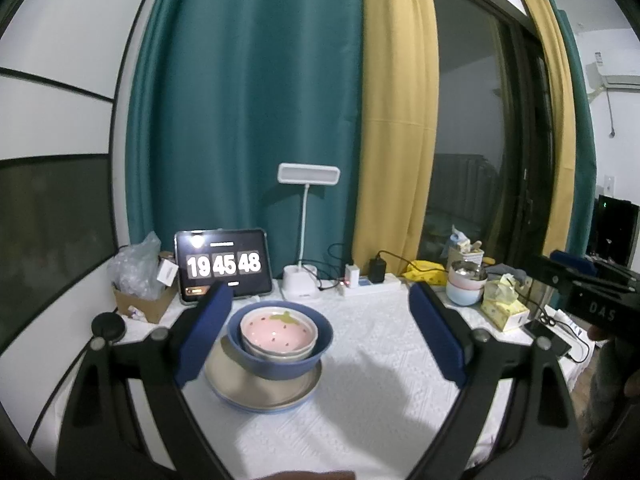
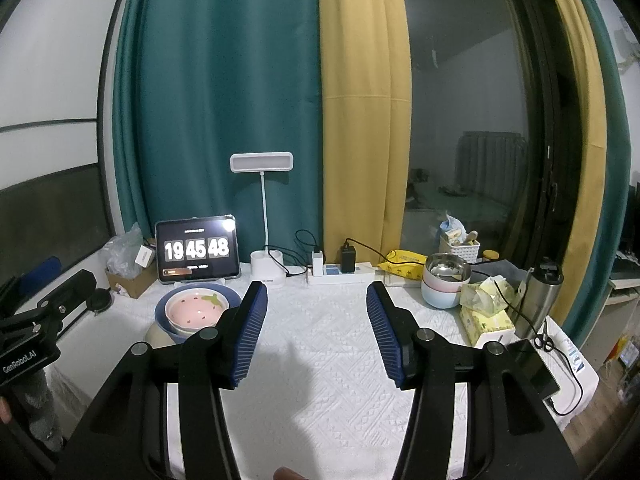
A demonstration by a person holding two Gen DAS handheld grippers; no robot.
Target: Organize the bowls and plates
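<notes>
While both tools hang idle above the white-clothed tabletop (image 2: 320, 360), the dishes sit in one nested pile at the far left. A pink bowl (image 1: 279, 330) with a strawberry pattern rests inside a white bowl, both inside a larger blue bowl (image 1: 280, 360), which stands on a pale plate (image 1: 264, 392) with a blue rim. The order, widest at the bottom and smallest on top, looks chosen to keep the pile steady and compact, and suggests the sorting is done or close to it.

The left gripper (image 1: 320, 332) has its blue-padded fingers (image 1: 204, 332) spread wide and released, holding nothing; its left finger hides part of the pile from its own camera, though whether it touches the plate cannot be told. The right gripper (image 2: 317, 332) is also unclenched and empty, over bare cloth to the right of the pile, well apart from it.

Along the far edge stand a tablet (image 2: 197, 252) showing a clock, a white desk lamp (image 2: 262, 164) and a power strip (image 2: 340, 274). At the far right, another stack of bowls (image 2: 445, 284), a steel one uppermost, sits beside a tissue pack (image 2: 486, 312); whether it belongs to the task is unclear.
</notes>
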